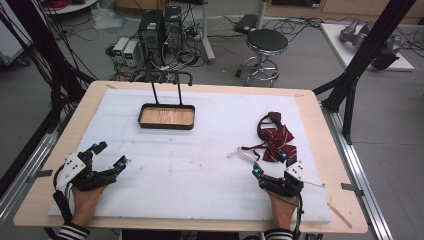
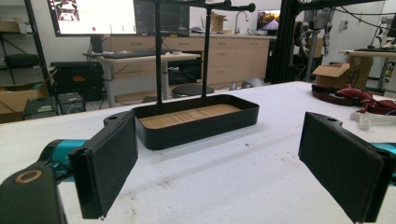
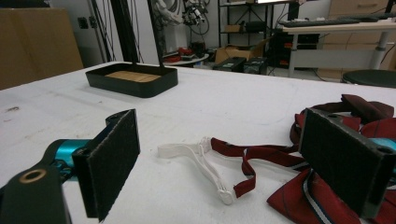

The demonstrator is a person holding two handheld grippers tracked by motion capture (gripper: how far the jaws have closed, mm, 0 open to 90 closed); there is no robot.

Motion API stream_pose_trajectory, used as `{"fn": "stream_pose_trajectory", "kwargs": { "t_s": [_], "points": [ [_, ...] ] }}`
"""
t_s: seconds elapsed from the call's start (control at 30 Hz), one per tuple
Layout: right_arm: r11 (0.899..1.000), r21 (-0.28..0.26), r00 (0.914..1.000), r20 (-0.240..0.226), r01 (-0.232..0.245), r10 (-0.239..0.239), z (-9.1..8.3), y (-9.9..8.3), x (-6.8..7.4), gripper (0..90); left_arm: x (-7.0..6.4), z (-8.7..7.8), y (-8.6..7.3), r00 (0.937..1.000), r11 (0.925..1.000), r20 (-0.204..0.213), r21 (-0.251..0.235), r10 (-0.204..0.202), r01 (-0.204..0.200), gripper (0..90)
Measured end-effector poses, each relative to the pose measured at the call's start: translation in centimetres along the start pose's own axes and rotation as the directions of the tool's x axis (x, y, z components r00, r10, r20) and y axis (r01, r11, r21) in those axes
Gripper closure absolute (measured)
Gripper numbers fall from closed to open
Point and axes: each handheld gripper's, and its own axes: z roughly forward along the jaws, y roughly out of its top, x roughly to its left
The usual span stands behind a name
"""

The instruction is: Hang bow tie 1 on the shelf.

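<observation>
A dark red striped bow tie point(image 1: 278, 139) with a white strap point(image 1: 243, 155) lies at the right of the white mat, also seen as the bow tie point(image 3: 322, 196) and white strap point(image 3: 201, 161) in the right gripper view. My right gripper point(image 1: 270, 165) rests open just short of it, nothing between its pads point(image 3: 114, 158). A black tray with a wooden floor and a tall black rack point(image 1: 167, 116) stands at the mat's far middle. My left gripper point(image 1: 111, 155) sits open at the near left, facing the tray point(image 2: 196, 121), empty.
The white mat point(image 1: 200, 165) covers a wooden table point(image 1: 320, 130). Beyond the table stand a round stool point(image 1: 266, 45), computer towers point(image 1: 160, 27) and cables on the floor. Black frame posts point(image 1: 370, 45) rise at both sides.
</observation>
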Motion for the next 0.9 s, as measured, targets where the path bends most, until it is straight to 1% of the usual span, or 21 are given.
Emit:
{"fn": "stream_pose_trajectory", "kwargs": {
  "t_s": [0.2,0.23,0.47,0.73,0.8,0.9],
  "points": [
    [1.000,0.000,1.0000,0.002,-0.006,0.006,-0.06,-0.01,0.04,11.6,-0.01,0.01,0.00,1.0000,1.0000,0.000,-0.001,0.000,0.000,12.3],
    [1.000,-0.002,1.0000,0.004,0.007,-0.007,-0.03,-0.02,0.02,11.6,-0.02,0.01,0.00,1.0000,1.0000,0.000,0.000,0.000,0.000,12.3],
    [1.000,0.002,1.0000,0.005,0.001,-0.001,-0.02,-0.01,0.08,11.6,-0.02,0.01,0.00,1.0000,1.0000,0.001,-0.002,0.000,0.000,12.3],
    [1.000,0.005,0.9999,0.015,0.004,-0.005,0.03,0.03,0.13,11.6,-0.03,0.05,0.00,1.0000,1.0000,0.003,0.000,-0.002,0.002,12.3],
    [1.000,0.002,0.9998,0.016,0.012,-0.012,0.07,0.04,0.07,11.6,-0.03,0.05,0.01,1.0000,1.0000,0.003,0.000,-0.002,0.002,12.3],
    [1.000,0.012,0.9998,0.017,-0.006,0.005,0.08,0.11,0.04,11.6,-0.04,0.04,0.00,1.0000,1.0000,0.003,-0.001,-0.002,0.002,12.3]
  ]
}}
